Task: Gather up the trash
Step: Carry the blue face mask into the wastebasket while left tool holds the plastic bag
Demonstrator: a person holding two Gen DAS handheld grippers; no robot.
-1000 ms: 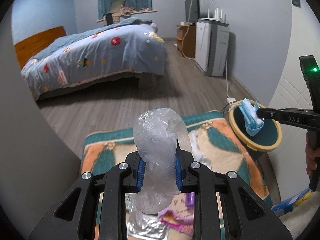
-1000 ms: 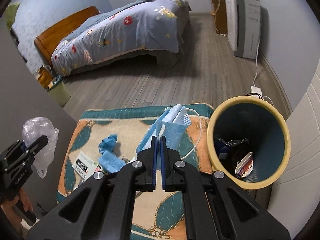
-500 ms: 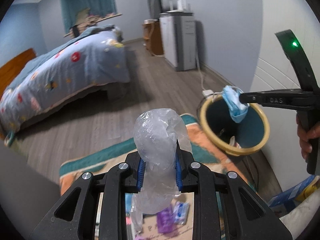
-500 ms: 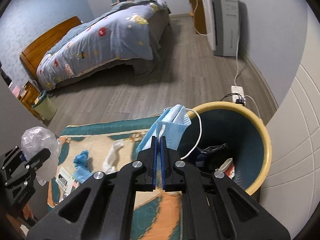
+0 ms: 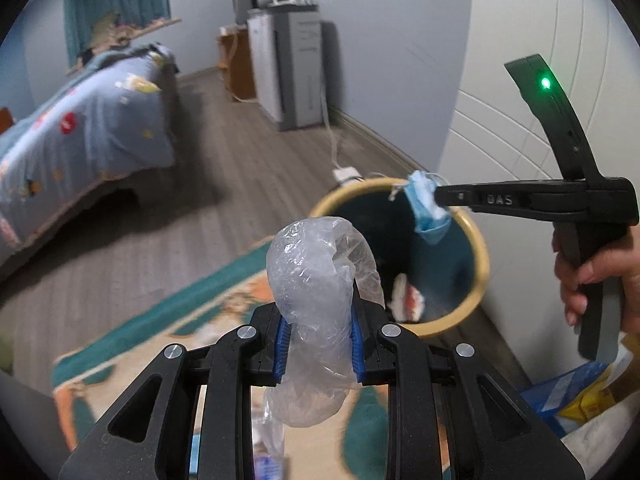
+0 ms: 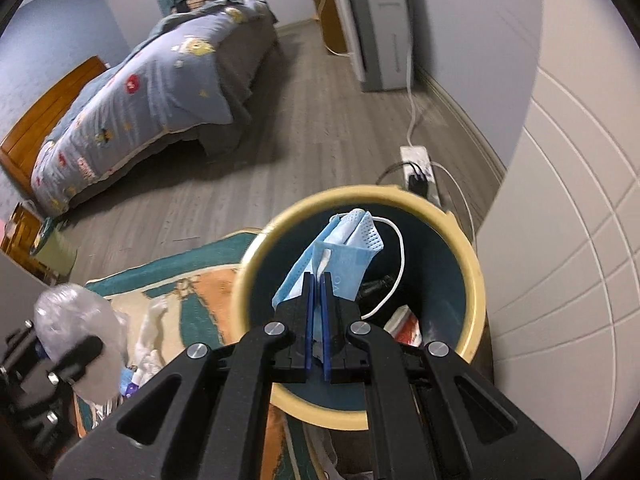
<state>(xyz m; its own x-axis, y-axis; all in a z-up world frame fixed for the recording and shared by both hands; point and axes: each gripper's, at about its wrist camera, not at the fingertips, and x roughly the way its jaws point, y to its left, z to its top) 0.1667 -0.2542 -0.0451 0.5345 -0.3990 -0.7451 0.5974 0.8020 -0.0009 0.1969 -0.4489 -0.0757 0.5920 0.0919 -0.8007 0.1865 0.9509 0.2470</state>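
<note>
The blue face mask (image 6: pixel 335 264) you are carrying hangs straight off the tips of your right gripper (image 6: pixel 317 320), its long fold running out along the fingers and its white ear loop drooping to the right. Those jaws are clamped tight on it. Directly under and ahead of the tips lies the open mouth of the yellow-rimmed waste bin (image 6: pixel 476 280), so the mask is already over the opening; letting go should drop it inside. Your left gripper (image 5: pixel 319 346) is squeezing a crumpled clear plastic bag (image 5: pixel 316 280), with the same bin ahead and to its right, farther off. The right hand is the nearer one.
</note>
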